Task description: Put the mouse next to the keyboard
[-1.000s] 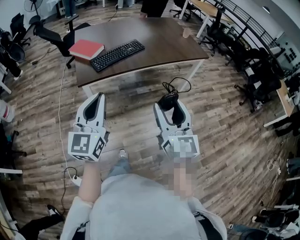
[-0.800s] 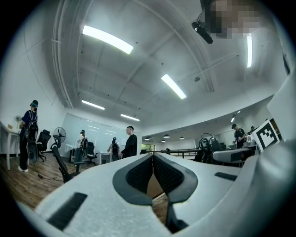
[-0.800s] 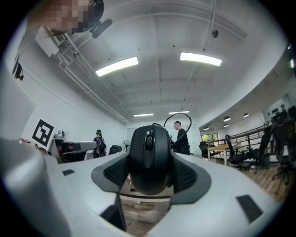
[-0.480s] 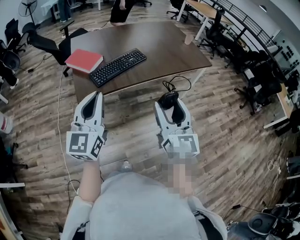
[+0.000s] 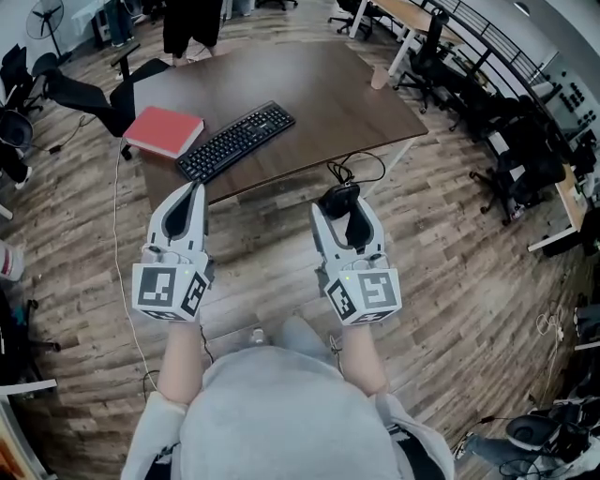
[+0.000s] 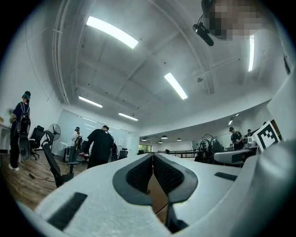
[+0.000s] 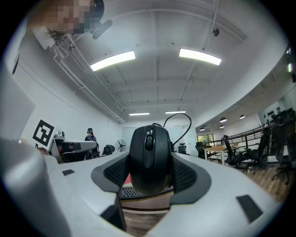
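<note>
A black wired mouse [image 7: 150,157] sits clamped between the jaws of my right gripper [image 5: 343,206], its cable [image 5: 359,167] looping ahead toward the table. The mouse [image 5: 338,199] hangs above the wooden floor, short of the table's near edge. A black keyboard [image 5: 235,140] lies at an angle on the dark brown table [image 5: 309,94], to the left and ahead of the mouse. My left gripper [image 5: 185,204] is shut with nothing between its pads [image 6: 152,172], level with the right one and also short of the table.
A red book [image 5: 164,131] lies left of the keyboard. A cup [image 5: 379,76] stands at the table's right edge. Office chairs [image 5: 84,89] and desks ring the table. A person [image 5: 192,23] stands beyond its far side. A cable [image 5: 122,253] trails on the floor at left.
The table and keyboard have drawn slightly nearer and shifted in view as I walk forward. Both grippers keep their pose, the mouse still held. The person beyond the table has moved left.
</note>
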The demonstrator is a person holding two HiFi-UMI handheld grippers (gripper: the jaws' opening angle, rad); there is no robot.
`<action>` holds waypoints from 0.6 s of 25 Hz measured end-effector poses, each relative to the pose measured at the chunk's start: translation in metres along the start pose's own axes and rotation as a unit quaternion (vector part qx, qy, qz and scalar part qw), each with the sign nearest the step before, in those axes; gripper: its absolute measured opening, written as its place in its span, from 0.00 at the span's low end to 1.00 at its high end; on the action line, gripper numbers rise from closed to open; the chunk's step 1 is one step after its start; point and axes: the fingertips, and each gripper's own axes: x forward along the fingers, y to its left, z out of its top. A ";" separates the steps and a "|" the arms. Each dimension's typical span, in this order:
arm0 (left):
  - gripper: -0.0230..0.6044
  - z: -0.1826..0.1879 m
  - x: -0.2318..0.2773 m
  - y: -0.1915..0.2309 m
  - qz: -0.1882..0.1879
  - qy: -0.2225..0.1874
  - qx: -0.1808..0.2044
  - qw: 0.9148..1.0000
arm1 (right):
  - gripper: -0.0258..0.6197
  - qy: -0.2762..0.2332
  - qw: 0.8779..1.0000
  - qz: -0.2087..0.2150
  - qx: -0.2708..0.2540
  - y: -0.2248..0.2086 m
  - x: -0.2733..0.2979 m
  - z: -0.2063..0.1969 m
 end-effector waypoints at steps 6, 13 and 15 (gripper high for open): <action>0.05 -0.010 0.027 0.011 0.002 0.005 0.003 1.000 | 0.42 0.002 1.000 -0.006 0.001 -0.018 0.027 -0.007; 0.05 -0.017 0.075 0.030 0.022 0.008 0.004 1.000 | 0.42 0.001 1.000 0.010 0.007 -0.047 0.082 -0.011; 0.05 -0.018 0.092 0.035 0.031 0.007 0.006 0.999 | 0.42 0.000 1.000 0.018 0.008 -0.057 0.101 -0.010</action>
